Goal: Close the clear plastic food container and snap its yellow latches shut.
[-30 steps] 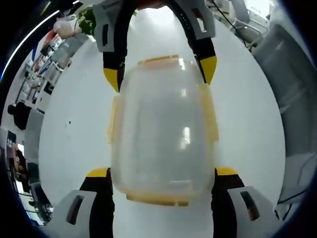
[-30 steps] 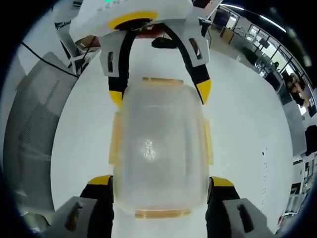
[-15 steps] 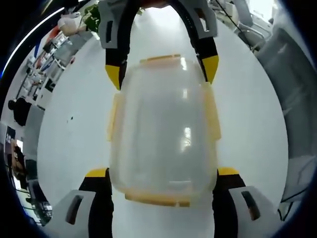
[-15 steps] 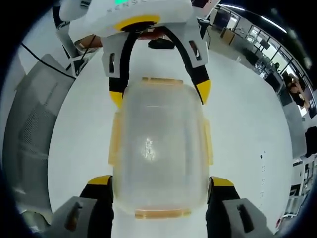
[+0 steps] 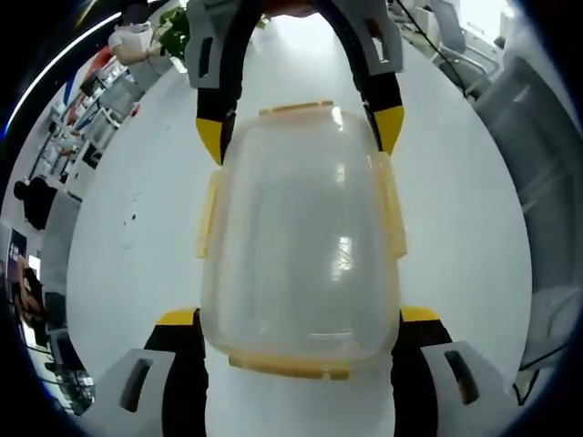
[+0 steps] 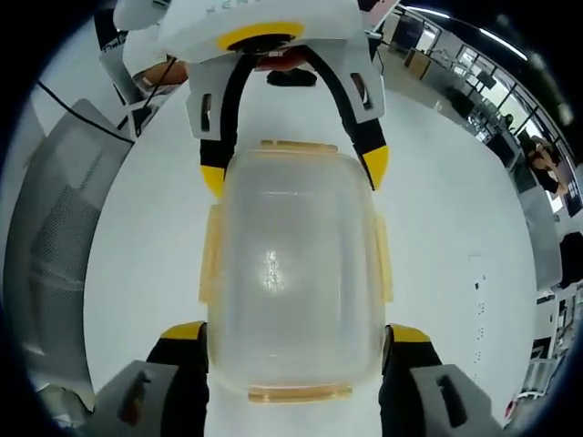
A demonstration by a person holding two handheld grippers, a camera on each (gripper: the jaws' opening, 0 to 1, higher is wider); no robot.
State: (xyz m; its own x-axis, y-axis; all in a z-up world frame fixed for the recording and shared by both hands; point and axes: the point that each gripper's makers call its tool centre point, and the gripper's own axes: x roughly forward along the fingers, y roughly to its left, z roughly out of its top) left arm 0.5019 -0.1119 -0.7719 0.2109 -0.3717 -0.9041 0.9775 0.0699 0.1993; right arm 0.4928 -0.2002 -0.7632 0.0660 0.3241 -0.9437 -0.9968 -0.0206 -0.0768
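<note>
The clear plastic container (image 5: 301, 246) has its lid on and yellow latches (image 5: 393, 214) along its sides and ends. In the left gripper view it lies between my left gripper's (image 5: 299, 317) yellow-tipped jaws, which press on its near end. My right gripper (image 5: 298, 135) comes in from the top and clamps the far end. In the right gripper view the same container (image 6: 291, 273) sits in my right gripper (image 6: 296, 332), with the left gripper (image 6: 289, 173) on the opposite end. A side latch (image 6: 211, 255) stands slightly out from the wall; whether it is snapped down I cannot tell.
Under the container lies a white round table (image 5: 137, 255). Grey chairs stand beside it (image 5: 537, 164) (image 6: 55, 228), and a black cable (image 6: 82, 107) runs past one. Office desks and people sit far off (image 6: 537, 155). A plant (image 5: 178, 32) is at the table's far side.
The background has slid slightly in both views, so my hands have shifted a little. The container keeps its place between both pairs of jaws.
</note>
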